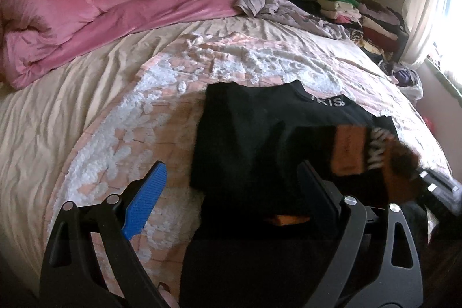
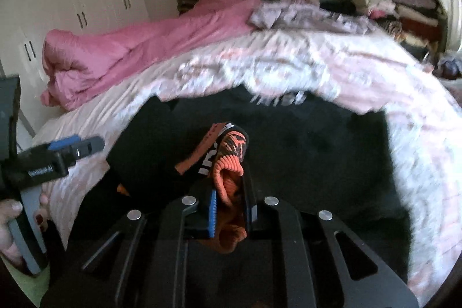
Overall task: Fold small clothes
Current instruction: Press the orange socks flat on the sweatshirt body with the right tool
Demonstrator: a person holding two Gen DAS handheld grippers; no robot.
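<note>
A black top (image 1: 260, 134) with white lettering at its collar lies spread on the pink-and-white bedspread (image 1: 130, 120). It has an orange ribbed cuff (image 2: 229, 178) on a black, orange and white patterned sleeve. My right gripper (image 2: 231, 186) is shut on that cuff and holds the sleeve lifted over the black top (image 2: 317, 149). In the left wrist view the lifted cuff (image 1: 349, 149) shows blurred at the right. My left gripper (image 1: 231, 166) is open over the top's near left edge, with nothing between its pads; it also shows as the left gripper (image 2: 72, 146) held by a hand.
A rolled pink duvet (image 1: 86, 19) lies across the far left of the bed. A crumpled lilac garment (image 1: 268, 2) and a stack of folded clothes (image 1: 361, 10) sit by the headboard. White wardrobe doors (image 2: 72, 5) stand at the left, a curtained window (image 1: 427, 5) at the right.
</note>
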